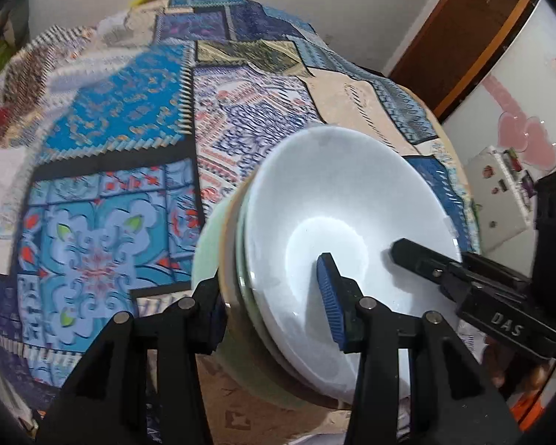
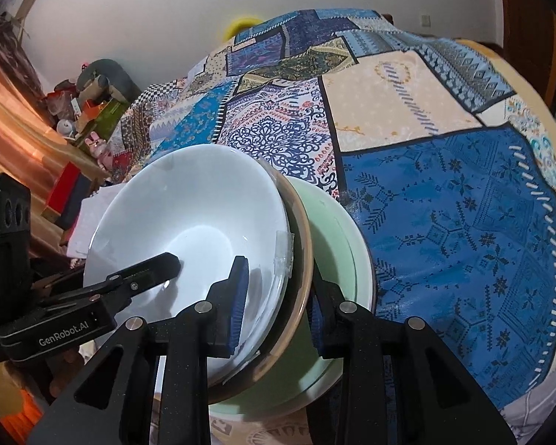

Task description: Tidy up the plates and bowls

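We hold the stack of bowls (image 1: pixel 337 222) above the patchwork desk (image 1: pixel 103 193), our left tool (image 1: pixel 274 296) and right tool (image 2: pixel 278 304) each pinching its rim. Only the right view shows the toy-cluttered shelf (image 2: pixel 89 118); only the left shows the white fridge (image 1: pixel 519 118).

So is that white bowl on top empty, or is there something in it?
Empty. The white bowl shows a bare, glossy inside in both views; only gripper fingers reach over it. It sits nested on the other dishes.
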